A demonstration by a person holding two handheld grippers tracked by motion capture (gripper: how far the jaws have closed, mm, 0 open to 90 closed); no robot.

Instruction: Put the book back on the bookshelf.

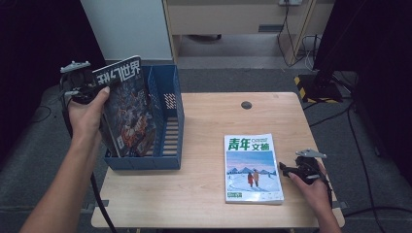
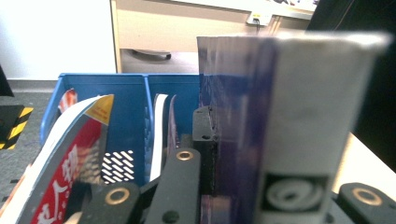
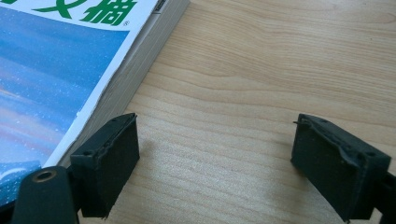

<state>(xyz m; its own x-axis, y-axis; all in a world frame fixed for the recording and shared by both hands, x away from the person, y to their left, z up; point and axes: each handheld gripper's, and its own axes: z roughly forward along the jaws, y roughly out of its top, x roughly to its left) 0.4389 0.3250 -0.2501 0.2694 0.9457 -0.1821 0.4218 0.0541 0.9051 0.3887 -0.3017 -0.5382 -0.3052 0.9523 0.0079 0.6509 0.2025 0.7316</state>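
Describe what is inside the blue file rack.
Inside the blue file rack stands a dark magazine gripped by the left tongs; others lean beside it. Its lower part is hidden.

Left forearm reaches up from bottom left, wrist raised. Left gripper (image 1: 90, 82) held high, fingers (image 2: 205, 135) clamped tight. Right hand (image 1: 311, 187) low at lower right, resting near desk level. Right gripper (image 3: 215, 163) points leftward, fingers (image 3: 112, 158) spread wide, nothing between them.
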